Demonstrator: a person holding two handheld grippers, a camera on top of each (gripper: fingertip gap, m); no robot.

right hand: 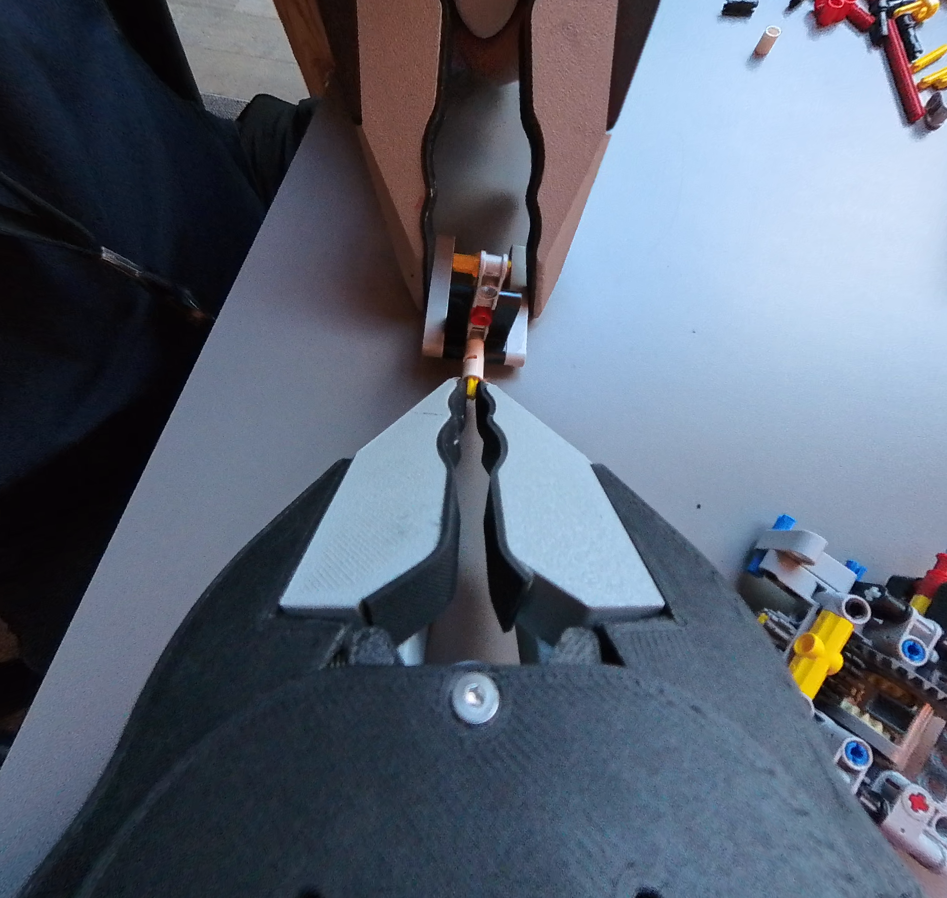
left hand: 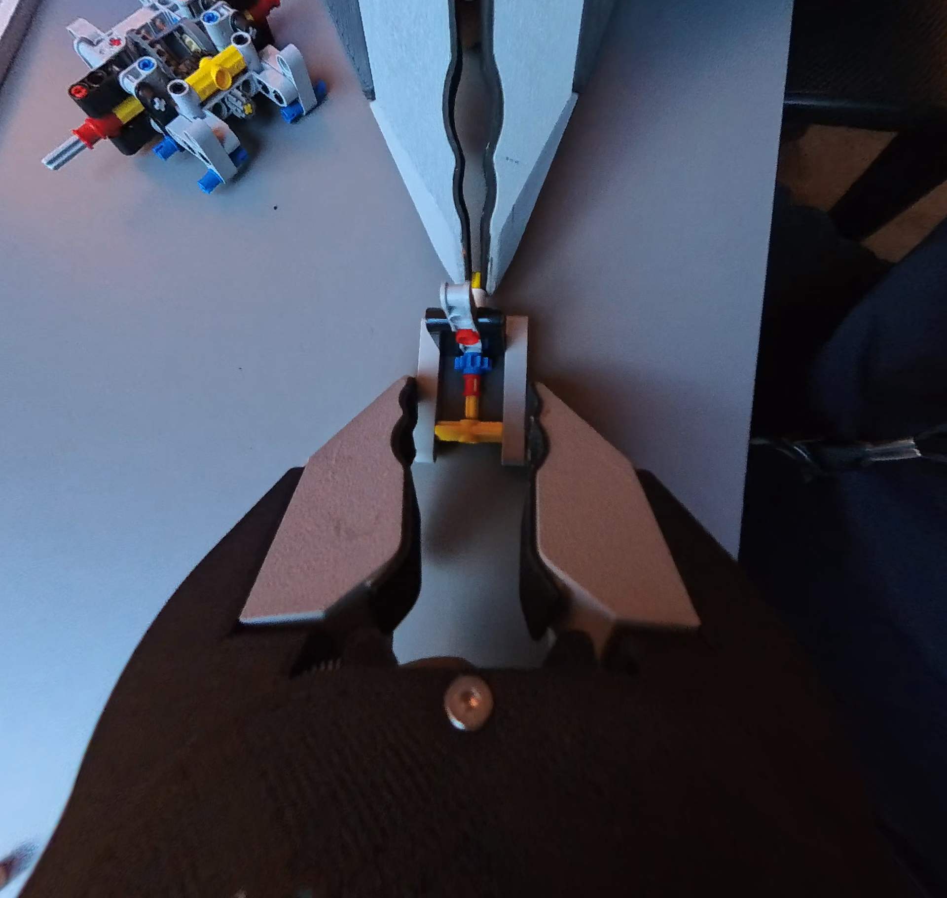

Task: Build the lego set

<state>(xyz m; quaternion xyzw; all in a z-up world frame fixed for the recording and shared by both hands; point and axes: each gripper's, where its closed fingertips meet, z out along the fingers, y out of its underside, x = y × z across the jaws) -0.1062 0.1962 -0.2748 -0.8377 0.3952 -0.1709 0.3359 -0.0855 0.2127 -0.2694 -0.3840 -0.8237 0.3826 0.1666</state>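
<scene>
clamping from both sides, the left gripper (left hand: pixel 474 422) presses its pads against the grey side walls of a small plastic brick assembly (left hand: pixel 471 386) with a black frame, blue gear and yellow axle, resting on the grey table (left hand: pixel 205 361) just ahead of its fingertips. facing it, the right gripper (right hand: pixel 469 391) is pinched together on the yellow pin tip (right hand: pixel 469 389) sticking out of that assembly. a larger multicoloured brick build (left hand: pixel 189 79) sits far off to the left gripper's left.

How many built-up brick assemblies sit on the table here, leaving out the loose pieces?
2. A small frame sits between the left tongs, with the right tongs pinching its yellow pin. A larger one sits apart. More may be out of view.
</scene>
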